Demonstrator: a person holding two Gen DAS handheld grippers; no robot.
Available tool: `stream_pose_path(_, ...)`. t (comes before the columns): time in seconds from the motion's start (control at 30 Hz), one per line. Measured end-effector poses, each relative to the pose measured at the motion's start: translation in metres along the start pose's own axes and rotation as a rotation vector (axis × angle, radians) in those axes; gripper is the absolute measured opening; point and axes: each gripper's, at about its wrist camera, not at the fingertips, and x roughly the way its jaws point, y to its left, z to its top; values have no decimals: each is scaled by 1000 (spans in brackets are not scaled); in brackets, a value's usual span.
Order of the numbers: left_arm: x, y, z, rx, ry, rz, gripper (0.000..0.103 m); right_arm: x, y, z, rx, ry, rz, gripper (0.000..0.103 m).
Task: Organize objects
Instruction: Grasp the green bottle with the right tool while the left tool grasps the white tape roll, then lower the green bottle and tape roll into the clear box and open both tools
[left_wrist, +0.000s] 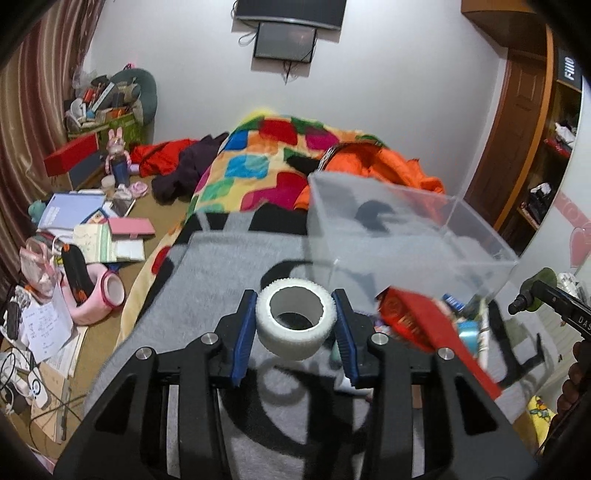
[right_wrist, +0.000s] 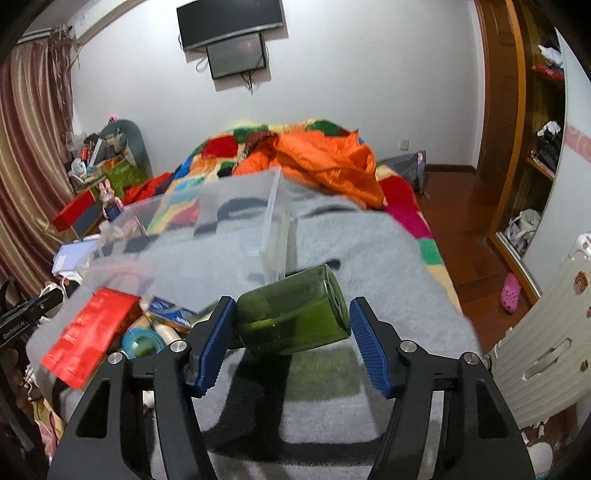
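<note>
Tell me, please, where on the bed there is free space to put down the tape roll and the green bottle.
The grey blanket is bare right of the clear box, toward the bed's edge, and in front of the left gripper. The clear box looks empty. It is crowded below the box, around the red packet and blue tape roll.

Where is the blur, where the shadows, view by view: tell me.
Left wrist view: clear box and red packet smeared, white tape roll sharp, its shadow on the grey blanket. Right wrist view: green bottle crisp, box blurred, walls bowed by the fisheye.
</note>
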Motion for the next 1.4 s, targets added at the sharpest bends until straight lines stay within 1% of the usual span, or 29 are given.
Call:
stream_pose_path(0.2,-6,-16,20,29,-43,-48,40,-19,7,20,-2,-69,59,60)
stream_pose_path(0.3,-5,-27,29,55,-57,-65,40,-23,17,31,-27,-106,71,60)
stream_pose_path(0.4,1,-35,37,76,-59,-81,40,-21,28,40,-46,-125,82,60)
stream_pose_path(0.53,14,-42,49,79,-40,-123,40,-13,36,47,-51,-134,108,60)
stream_pose_path(0.67,30,-48,56,88,-2,-143,40,9,41,56,-50,-108,125,60)
stream_pose_path(0.8,55,-52,61,105,87,-180,40,34,49,62,-58,-63,135,60)
stream_pose_path(0.93,82,-57,68,148,166,-165,40,59,55,63,-80,-5,143,60)
stream_pose_path(1.1,109,-62,69,165,242,-167,40,80,63,63,-114,54,139,60)
stream_pose_path(1.27,121,-70,68,204,266,-145,40,91,76,61,-183,85,108,60)
stream_pose_path(1.4,126,-78,66,258,269,-104,40,97,86,59,-221,101,82,60)
